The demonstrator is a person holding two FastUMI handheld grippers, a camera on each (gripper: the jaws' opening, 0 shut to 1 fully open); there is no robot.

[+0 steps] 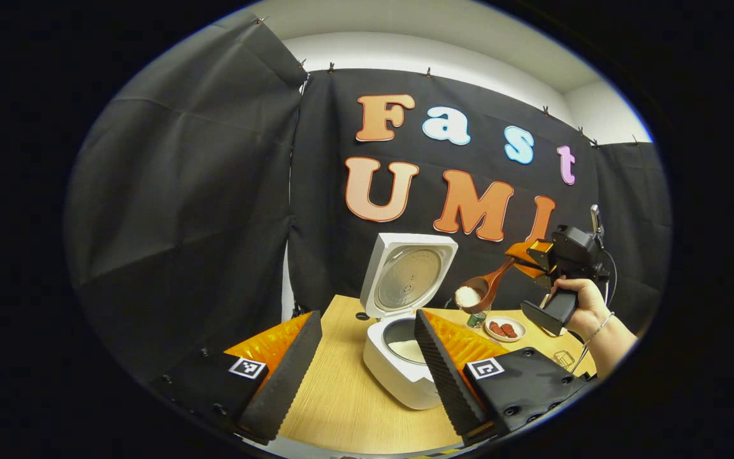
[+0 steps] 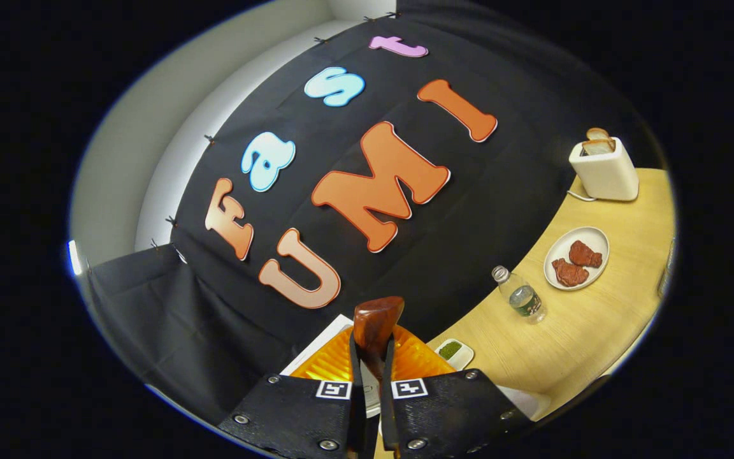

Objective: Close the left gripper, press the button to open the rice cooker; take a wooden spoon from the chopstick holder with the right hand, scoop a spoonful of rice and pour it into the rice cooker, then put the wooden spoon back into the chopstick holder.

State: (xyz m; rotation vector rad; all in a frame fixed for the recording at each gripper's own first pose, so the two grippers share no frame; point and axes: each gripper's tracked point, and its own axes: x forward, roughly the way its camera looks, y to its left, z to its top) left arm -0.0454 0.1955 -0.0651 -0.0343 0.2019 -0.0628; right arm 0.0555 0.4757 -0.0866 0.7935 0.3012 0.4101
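The right hand-held gripper (image 2: 372,370) pinches the wooden spoon (image 2: 376,326); the left hand-held gripper (image 1: 359,357) stands spread.

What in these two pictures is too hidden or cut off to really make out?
- White rice cooker, left gripper view: the left claw's finger covers part of its pot.
- Brown wooden spoon, right gripper view: its bowl is out of sight beyond the handle.
- Small wire object, left gripper view: too small to identify.

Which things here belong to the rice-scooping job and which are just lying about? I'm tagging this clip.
Job:
white rice cooker with its lid up
brown wooden spoon heaped with rice
right claw clamped on the spoon handle

Lying about:
white toaster holding bread
white plate of red meat pieces
clear plastic water bottle
small white dish of green stuff
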